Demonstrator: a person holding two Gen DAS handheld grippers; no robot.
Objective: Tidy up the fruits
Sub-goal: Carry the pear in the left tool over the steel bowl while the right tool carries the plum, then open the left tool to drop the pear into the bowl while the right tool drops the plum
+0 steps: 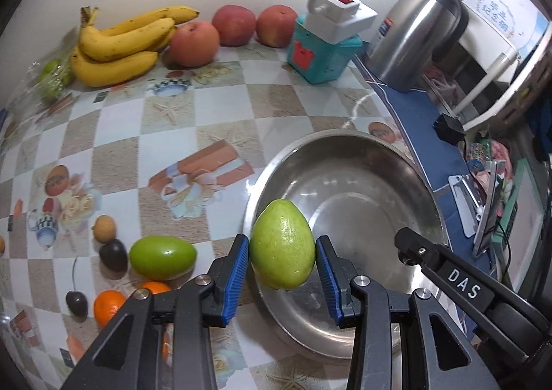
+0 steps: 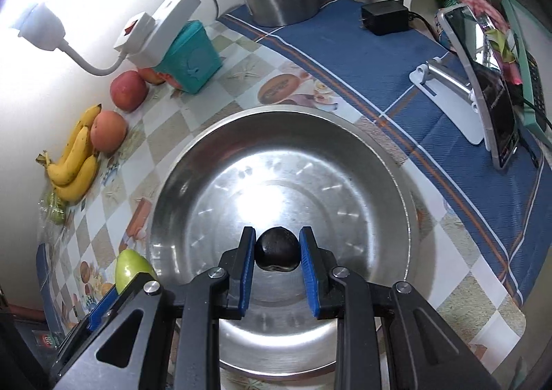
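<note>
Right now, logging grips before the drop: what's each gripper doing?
Left gripper: shut on the green fruit, at the bowl rim.
Right gripper: shut on the dark fruit, over the bowl.

Both grippers point steeply downward. The left gripper point(image 1: 282, 253) has its blue pads point(image 1: 238, 269) pressed on either side of a green fruit point(image 1: 282, 248), held clear of the surface. The right gripper point(image 2: 277, 252) is closed tight on a small dark fruit point(image 2: 277, 249), its pads point(image 2: 246, 272) touching both sides.
</note>
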